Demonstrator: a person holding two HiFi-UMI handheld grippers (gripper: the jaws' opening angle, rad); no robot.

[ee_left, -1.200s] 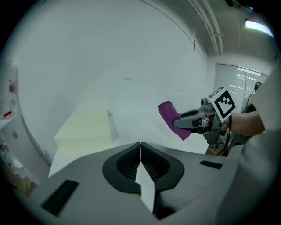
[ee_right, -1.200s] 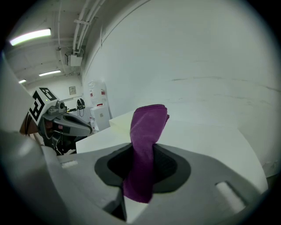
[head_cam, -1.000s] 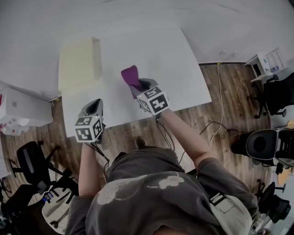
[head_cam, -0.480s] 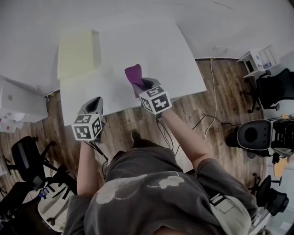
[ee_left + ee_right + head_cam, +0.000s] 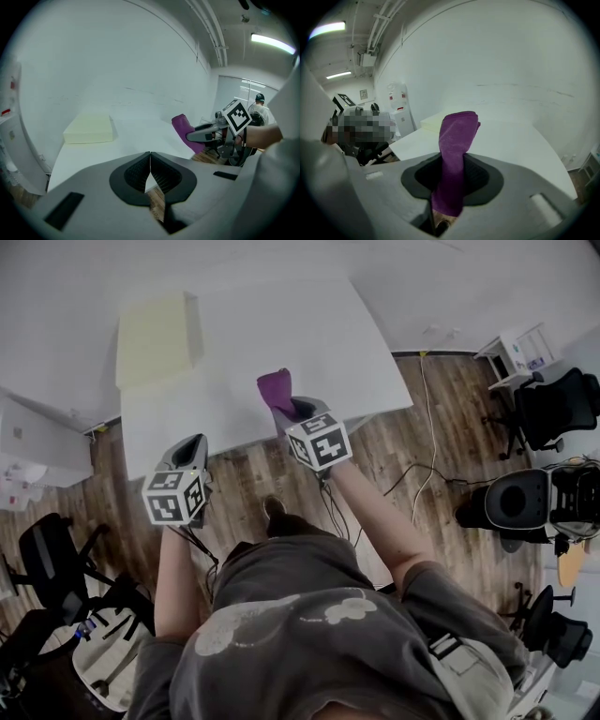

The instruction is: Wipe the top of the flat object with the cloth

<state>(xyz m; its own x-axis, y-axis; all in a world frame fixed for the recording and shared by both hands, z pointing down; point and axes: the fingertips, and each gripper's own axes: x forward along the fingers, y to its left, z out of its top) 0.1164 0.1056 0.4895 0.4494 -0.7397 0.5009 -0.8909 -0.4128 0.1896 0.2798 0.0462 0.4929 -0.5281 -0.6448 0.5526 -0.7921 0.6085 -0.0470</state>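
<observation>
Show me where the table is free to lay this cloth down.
The table is bare across its middle and right half, from the yellow block to the right edge. Only the far-left corner is taken, by that block. At the near edge are the right gripper, shut on the cloth, and the shut, empty left gripper.

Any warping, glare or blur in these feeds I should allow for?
Head view: fisheye bends the table edges; dim, no glare. Left gripper view: strong barrel warp, dark corners, ceiling light flaring top right; pad sharp. Right gripper view: same warp, cloth in focus.
</observation>
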